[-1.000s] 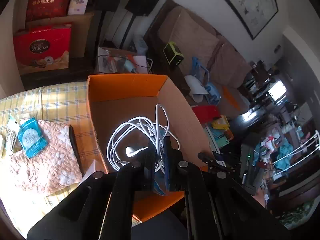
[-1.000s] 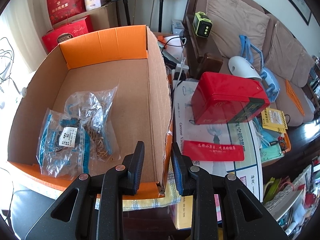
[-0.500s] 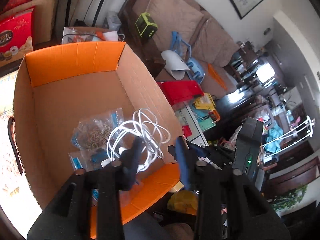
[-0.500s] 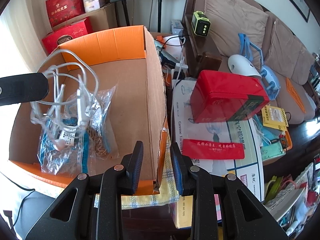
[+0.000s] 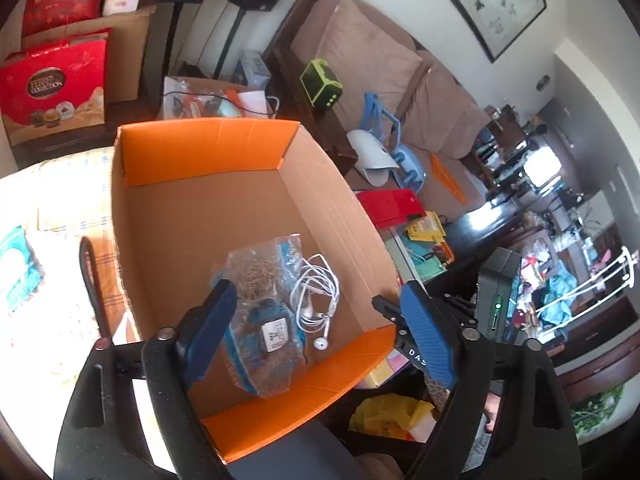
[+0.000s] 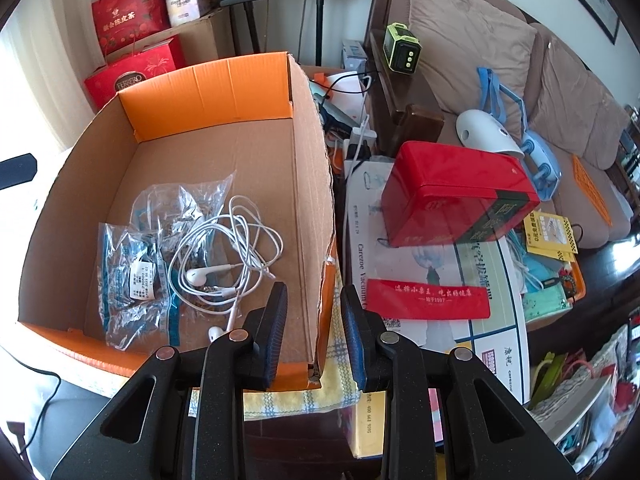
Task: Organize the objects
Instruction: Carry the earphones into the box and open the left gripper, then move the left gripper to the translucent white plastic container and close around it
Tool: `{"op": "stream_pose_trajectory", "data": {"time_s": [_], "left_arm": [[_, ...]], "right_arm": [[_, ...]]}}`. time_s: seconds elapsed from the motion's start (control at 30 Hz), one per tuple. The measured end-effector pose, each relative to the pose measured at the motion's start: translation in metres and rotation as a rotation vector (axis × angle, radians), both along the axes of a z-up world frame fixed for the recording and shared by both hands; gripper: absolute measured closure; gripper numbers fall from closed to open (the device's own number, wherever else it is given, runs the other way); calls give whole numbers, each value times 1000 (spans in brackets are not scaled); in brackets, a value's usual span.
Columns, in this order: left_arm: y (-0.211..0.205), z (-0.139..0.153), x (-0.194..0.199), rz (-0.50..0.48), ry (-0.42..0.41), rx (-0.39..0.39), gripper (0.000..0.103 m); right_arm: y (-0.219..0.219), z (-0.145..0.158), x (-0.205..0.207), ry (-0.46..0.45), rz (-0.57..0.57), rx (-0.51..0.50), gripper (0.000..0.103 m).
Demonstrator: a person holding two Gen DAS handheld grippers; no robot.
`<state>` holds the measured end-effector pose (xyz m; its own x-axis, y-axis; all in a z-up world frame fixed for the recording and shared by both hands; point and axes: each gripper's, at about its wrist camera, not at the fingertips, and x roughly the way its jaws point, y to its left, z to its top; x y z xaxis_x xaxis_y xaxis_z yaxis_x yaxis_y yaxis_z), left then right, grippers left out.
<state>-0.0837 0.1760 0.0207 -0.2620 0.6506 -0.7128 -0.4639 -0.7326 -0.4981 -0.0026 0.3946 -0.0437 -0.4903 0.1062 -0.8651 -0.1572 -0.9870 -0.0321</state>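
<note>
An open cardboard box (image 5: 200,148) (image 6: 208,88) with orange flaps holds clear bags of rubber bands (image 5: 256,276) (image 6: 132,264). A tangle of white wired earphones (image 5: 316,300) (image 6: 228,256) lies loose on them. My left gripper (image 5: 316,296) hangs above the box's near end. Its jaws are opening, and they are wide apart with nothing held between them. My right gripper (image 6: 314,294) sits at the box's near right corner. Its jaws are narrowly apart with the right wall running between them, and neither pad visibly presses on the wall.
Right of the box lie a red tin (image 6: 452,196), a red slip case (image 6: 428,298) and papers, with a sofa (image 6: 472,40) behind. A green speaker (image 6: 402,50) stands at the back. Left of the box are a teal packet (image 5: 12,268) and a red gift bag (image 5: 52,88).
My left gripper carried the earphones over the box, opened and let them go. They now lie on the bags inside. The right gripper has stayed put.
</note>
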Motion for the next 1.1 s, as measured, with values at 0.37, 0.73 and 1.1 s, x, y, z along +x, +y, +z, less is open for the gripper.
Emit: {"op": "stream_pose_trajectory", "data": {"time_s": [0.37,0.73,1.1], "left_arm": [[-47,1,7,82,106,-168,8],[-92,-7,3,173,131,-249,7],[-159,-27,-12,289,73,-304,7]], "right_arm": [[6,-1,-3,11,-43,-12,71],[6,6,-1,29,-42,-8,65],[1,6,-3,34,-26,-8,65]]}}
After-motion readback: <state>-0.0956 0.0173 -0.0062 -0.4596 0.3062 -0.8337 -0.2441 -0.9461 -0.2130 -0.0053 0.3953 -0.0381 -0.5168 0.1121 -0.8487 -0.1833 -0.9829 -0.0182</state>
